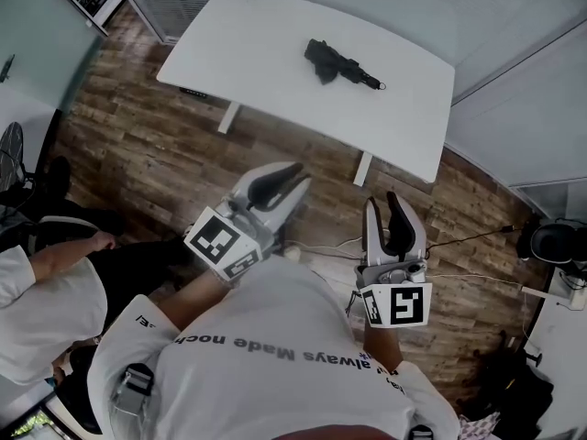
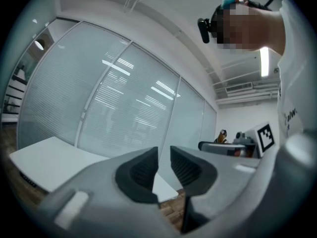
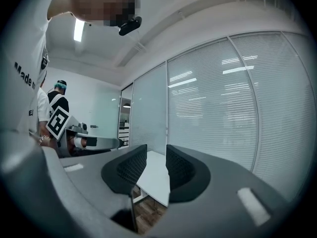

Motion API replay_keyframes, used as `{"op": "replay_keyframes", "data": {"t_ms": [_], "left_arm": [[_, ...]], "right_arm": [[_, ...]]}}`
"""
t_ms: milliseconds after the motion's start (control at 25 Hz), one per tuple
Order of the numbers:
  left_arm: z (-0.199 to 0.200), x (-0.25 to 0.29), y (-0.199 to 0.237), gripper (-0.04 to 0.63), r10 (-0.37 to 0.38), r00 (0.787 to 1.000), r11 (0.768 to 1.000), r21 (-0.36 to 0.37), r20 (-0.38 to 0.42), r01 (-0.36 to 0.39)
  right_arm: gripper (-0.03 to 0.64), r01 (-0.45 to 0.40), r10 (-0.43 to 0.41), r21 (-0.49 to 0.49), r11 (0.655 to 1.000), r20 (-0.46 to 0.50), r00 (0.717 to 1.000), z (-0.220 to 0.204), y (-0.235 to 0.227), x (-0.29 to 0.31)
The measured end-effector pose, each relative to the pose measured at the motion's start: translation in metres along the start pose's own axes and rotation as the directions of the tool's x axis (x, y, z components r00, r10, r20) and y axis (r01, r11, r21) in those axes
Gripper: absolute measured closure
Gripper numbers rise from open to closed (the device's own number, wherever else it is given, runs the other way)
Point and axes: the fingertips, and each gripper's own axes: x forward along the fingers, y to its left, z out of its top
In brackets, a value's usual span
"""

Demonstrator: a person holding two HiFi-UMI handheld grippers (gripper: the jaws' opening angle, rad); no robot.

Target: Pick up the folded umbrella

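The folded black umbrella lies on the far right part of the white table, its handle end pointing right. Both grippers hang over the wooden floor, well short of the table and level. My left gripper is shut, its dark pads nearly touching with nothing between them. My right gripper also has its jaws close together and empty. The umbrella does not show in either gripper view; only the table's edge appears there.
A seated person is at the left. Cables run across the wooden floor to dark gear at the right. Glass walls with blinds stand behind the table. The table's legs face me.
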Motion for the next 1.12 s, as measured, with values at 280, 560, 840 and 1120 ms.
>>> {"op": "replay_keyframes", "data": {"t_ms": [280,560,840,1120], "left_arm": [[0.027,0.007,0.075,0.515,0.017,1.0,1.0,0.003,0.022,-0.017],[0.057,0.01,0.154,0.515,0.021,0.999,1.0,0.008,0.034,-0.021],[0.065,0.018,0.206,0.515,0.014,0.999,1.0,0.001,0.033,-0.014],[0.059,0.044,0.233,0.515,0.006,1.0,1.0,-0.024,0.007,-0.006]], "right_arm": [[0.5,-0.017,0.017,-0.021,1.0,0.01,1.0,0.016,0.005,0.084],[0.506,-0.03,0.031,-0.031,0.999,0.021,0.999,0.033,0.022,0.169],[0.511,-0.013,0.013,-0.027,1.0,0.009,1.0,0.031,0.025,0.219],[0.515,0.037,-0.037,-0.017,0.999,-0.01,0.999,0.026,-0.005,0.239]]}}
